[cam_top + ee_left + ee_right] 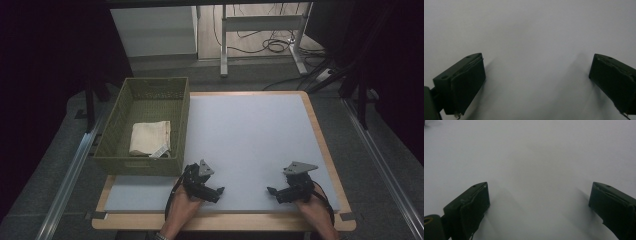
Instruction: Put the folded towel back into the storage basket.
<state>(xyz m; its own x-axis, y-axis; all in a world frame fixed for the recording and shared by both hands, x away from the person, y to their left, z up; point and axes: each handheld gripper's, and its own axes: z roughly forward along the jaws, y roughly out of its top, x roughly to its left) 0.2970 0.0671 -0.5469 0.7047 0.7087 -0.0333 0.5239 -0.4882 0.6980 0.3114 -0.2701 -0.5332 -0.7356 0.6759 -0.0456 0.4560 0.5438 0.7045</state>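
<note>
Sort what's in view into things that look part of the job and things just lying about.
Likely part of the job (none is stated, so this is a guess):
- green basket
- folded cream cloth inside it
- left gripper, open
- right gripper, open
- white mat

Just lying about:
- cables on the floor
- desk frame behind

1. Table (320, 131): wooden rim, covered by a pale grey mat (250, 145).
2. Green woven basket (182, 120): stands on the table's far left corner, overhanging the left edge.
3. Folded cream cloth (149, 137): lies flat inside the basket, toward its near end; a small white tag shows at its near right corner.
4. White desk frame (260, 22): stands beyond the table.
5. Black cables (272, 45): loose on the floor under that frame.
</note>
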